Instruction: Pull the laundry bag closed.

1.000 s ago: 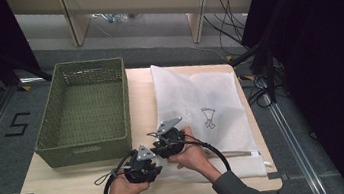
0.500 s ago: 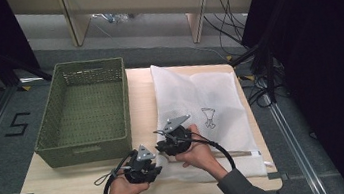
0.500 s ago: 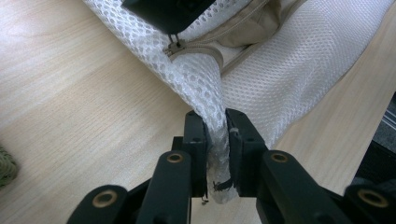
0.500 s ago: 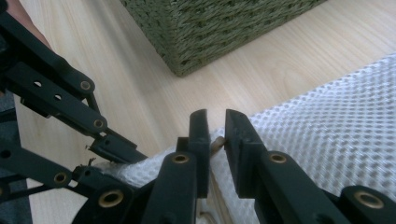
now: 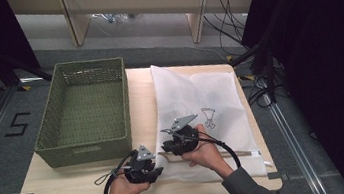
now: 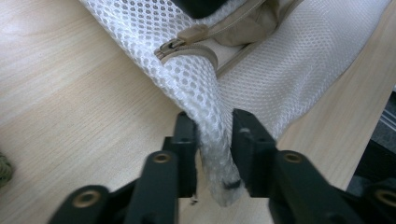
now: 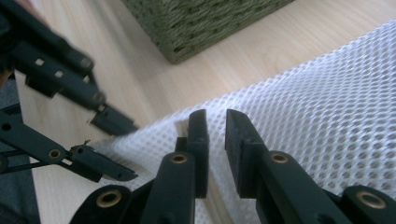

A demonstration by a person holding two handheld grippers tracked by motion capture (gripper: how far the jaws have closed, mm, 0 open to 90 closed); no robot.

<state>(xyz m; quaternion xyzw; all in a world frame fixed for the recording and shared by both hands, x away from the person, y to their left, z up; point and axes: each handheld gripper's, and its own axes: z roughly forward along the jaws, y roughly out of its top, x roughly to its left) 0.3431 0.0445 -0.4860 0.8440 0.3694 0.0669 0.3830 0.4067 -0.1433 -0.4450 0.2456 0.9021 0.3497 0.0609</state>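
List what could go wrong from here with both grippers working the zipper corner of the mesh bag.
1. The left gripper pinches just a thin fold of the mesh laundry bag; a pull could slip it free.
2. The zipper pull sits beyond those jaws, and the right gripper, jaws slightly apart over the mesh, may snag netting rather than the tab.
3. The two grippers are close together, so they could collide.

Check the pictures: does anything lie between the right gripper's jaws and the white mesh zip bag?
Nothing visible does. The right gripper hangs just over the white mesh zip bag, jaws slightly apart with only mesh beneath. The left gripper already pinches the bag's corner nearby, beside the green woven basket, off to one side.
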